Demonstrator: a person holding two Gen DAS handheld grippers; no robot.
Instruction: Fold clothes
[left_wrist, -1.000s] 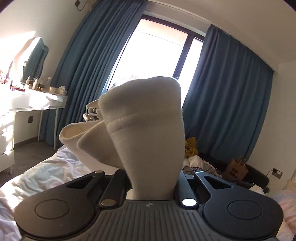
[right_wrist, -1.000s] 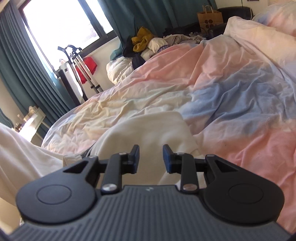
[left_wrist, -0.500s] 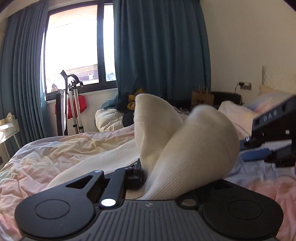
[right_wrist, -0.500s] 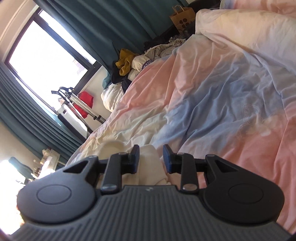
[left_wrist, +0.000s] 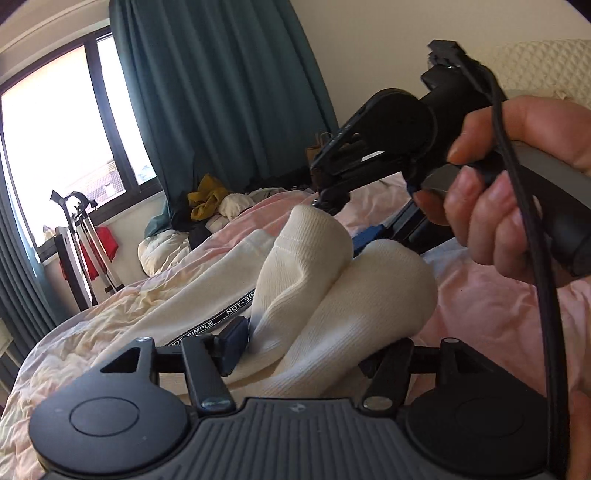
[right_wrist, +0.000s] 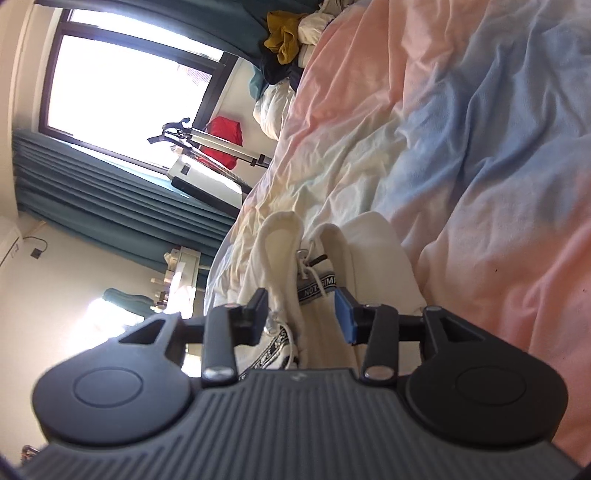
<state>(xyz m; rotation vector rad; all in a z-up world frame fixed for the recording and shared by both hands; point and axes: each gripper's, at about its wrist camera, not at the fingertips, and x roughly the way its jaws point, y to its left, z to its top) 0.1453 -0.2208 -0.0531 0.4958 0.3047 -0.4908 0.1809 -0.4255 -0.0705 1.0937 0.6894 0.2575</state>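
Left gripper (left_wrist: 306, 343): jaws just opened wide, ribbed cream cuffs (left_wrist: 332, 291) of cream garment (left_wrist: 207, 291) bunched loosely between fingers, left pad clear of cloth, grip released. Right gripper (right_wrist: 301, 317): jaws just opened partway, waistband folds and drawcord (right_wrist: 314, 280) lying in gap, neither pad seen pressing. Garment spread on pink-and-blue duvet (right_wrist: 480, 147). Right gripper held by hand (left_wrist: 509, 184), seen above cuffs in left view. Clothes pile (left_wrist: 207, 206) beyond bed, below teal curtains (left_wrist: 221, 92).
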